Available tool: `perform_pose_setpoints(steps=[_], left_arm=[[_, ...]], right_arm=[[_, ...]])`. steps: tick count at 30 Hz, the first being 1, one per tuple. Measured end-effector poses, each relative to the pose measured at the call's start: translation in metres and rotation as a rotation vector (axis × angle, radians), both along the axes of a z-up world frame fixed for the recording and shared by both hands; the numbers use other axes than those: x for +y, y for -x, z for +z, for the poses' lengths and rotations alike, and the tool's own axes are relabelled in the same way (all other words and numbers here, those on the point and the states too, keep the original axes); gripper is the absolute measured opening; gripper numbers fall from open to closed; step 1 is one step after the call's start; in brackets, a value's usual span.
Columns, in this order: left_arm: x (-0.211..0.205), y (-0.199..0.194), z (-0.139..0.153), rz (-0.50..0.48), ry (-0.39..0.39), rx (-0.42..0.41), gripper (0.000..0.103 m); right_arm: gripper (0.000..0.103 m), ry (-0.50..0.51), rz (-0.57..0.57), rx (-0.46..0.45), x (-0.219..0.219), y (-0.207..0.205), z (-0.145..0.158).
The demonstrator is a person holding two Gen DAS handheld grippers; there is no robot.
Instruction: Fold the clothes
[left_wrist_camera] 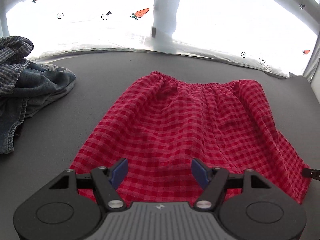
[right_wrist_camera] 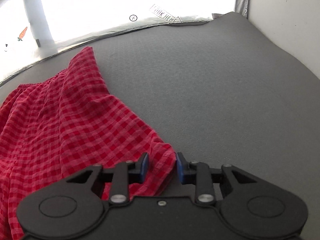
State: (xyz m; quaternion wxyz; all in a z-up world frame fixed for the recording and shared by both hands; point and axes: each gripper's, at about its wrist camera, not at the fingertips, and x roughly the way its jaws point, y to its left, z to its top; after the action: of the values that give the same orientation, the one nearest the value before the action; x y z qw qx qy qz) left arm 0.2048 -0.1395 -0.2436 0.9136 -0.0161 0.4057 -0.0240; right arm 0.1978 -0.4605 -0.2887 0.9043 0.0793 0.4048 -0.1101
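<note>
1 red checked skirt (left_wrist_camera: pixel 180 124), 1 heap of clothes (left_wrist_camera: pixel 26 92), 2 grippers.

Wide open grey mat (right_wrist_camera: pixel 210 92) on my right side, nothing on it all the way to the white wall (right_wrist_camera: pixel 284 26) that closes that edge. Ahead, the carrot-print curtain (left_wrist_camera: pixel 100 26) and a white post (left_wrist_camera: pixel 166 8) shut off the far side. On my left, a heap of denim and plaid clothes (left_wrist_camera: pixel 30 92) blocks that corner, with a bare strip of mat between it and the red checked skirt (left_wrist_camera: pixel 180 120). The skirt itself fills the middle, rumpled, right under both my tools.
</note>
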Motion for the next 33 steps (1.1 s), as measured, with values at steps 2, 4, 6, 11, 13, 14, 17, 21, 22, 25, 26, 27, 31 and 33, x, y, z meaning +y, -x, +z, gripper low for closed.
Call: perform_pose_setpoints(steps=[2,4,6,11,13,14,17,21,22,25,26,27,31,33], left_arm=[[-0.007,0.002,0.001,-0.009,-0.028,-0.006,0.071],[-0.009,0.003,0.001,-0.006,-0.035,-0.007,0.071],[-0.011,0.004,0.001,0.000,-0.036,-0.005,0.071],[-0.014,0.000,-0.010,0.010,-0.036,0.031,0.071],[-0.016,0.000,-0.011,0.003,-0.035,0.036,0.071],[-0.017,0.000,-0.011,-0.001,-0.033,0.036,0.071],[-0.020,-0.003,-0.011,-0.011,-0.032,0.033,0.071],[-0.022,-0.010,-0.014,-0.014,-0.028,0.048,0.071],[-0.022,-0.011,-0.017,-0.018,-0.028,0.058,0.071],[-0.020,-0.008,-0.025,-0.022,-0.049,0.093,0.071],[-0.017,-0.006,-0.027,-0.020,-0.058,0.105,0.071],[-0.013,-0.003,-0.028,-0.013,-0.063,0.112,0.071],[0.016,0.013,-0.019,0.062,-0.067,0.087,0.071],[0.032,0.023,-0.014,0.106,-0.102,0.061,0.071]], right_arm=[[0.005,0.012,0.017,-0.014,0.002,0.004,0.005],[0.004,0.033,-0.001,-0.029,0.001,0.012,0.013],[0.004,0.049,-0.047,-0.029,-0.005,0.022,0.019],[0.007,0.086,-0.077,0.061,-0.019,0.030,0.002],[0.015,0.094,-0.083,0.075,-0.020,0.031,0.000],[0.022,0.094,-0.090,0.073,-0.020,0.032,0.002],[0.037,0.103,-0.101,0.034,-0.018,0.031,0.013],[0.047,0.098,-0.060,-0.027,-0.011,0.027,0.028],[0.050,0.085,-0.042,-0.036,-0.008,0.024,0.030],[0.050,0.062,-0.002,-0.031,0.006,0.017,0.030],[0.050,0.057,0.016,-0.028,0.012,0.016,0.030],[0.050,0.051,0.038,-0.028,0.019,0.016,0.030],[0.050,0.021,0.136,-0.019,0.049,0.021,0.030],[0.050,-0.030,0.188,-0.004,0.069,0.030,0.029]])
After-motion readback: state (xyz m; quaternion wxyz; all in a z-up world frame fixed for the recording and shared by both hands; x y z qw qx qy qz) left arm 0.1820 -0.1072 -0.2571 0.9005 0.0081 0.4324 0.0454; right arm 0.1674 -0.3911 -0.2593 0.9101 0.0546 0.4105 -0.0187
